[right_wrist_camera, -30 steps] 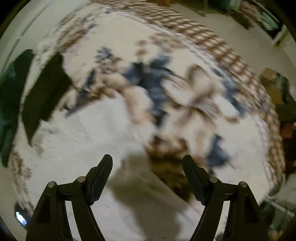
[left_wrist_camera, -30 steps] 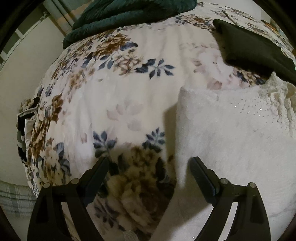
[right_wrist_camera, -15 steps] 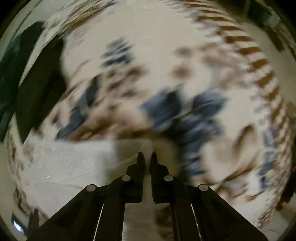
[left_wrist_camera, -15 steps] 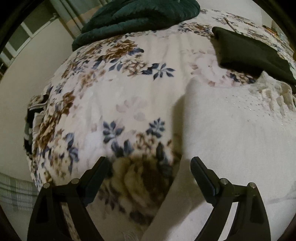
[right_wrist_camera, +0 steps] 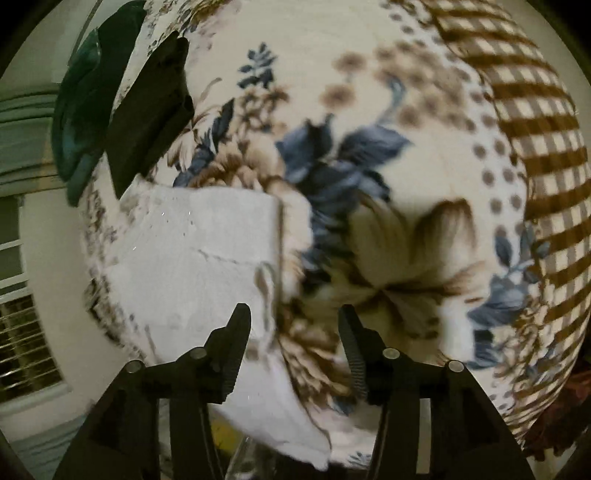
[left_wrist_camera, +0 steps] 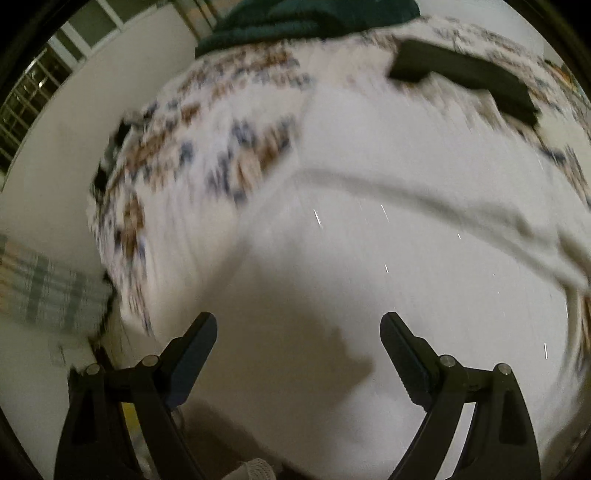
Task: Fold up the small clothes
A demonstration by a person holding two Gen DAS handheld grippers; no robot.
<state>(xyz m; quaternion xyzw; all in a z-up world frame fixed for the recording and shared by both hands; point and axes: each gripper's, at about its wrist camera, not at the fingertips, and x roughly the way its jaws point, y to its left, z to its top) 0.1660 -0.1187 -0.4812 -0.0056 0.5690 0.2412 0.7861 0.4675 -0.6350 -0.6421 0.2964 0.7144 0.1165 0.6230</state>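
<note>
A white fuzzy garment (left_wrist_camera: 388,229) lies on a floral blanket (left_wrist_camera: 177,166), with a fold line running across it. My left gripper (left_wrist_camera: 298,334) is open and empty, just above the garment's near part. In the right wrist view the same white garment (right_wrist_camera: 199,251) lies left of centre, its right edge folded over. My right gripper (right_wrist_camera: 294,325) is open and empty, above the garment's right edge and the floral blanket (right_wrist_camera: 369,221). The left wrist view is motion-blurred.
A folded black garment (left_wrist_camera: 465,77) lies beyond the white one; it also shows in the right wrist view (right_wrist_camera: 147,122). A dark green cloth (left_wrist_camera: 306,18) is bunched at the far end. A brown checked cover (right_wrist_camera: 532,140) lies at the right. A window with blinds (right_wrist_camera: 22,339) is at the left.
My right gripper shut on the garment's edge half a second ago and has since opened and let go. My left gripper moved right and now hovers over the white garment, which now shows a fold.
</note>
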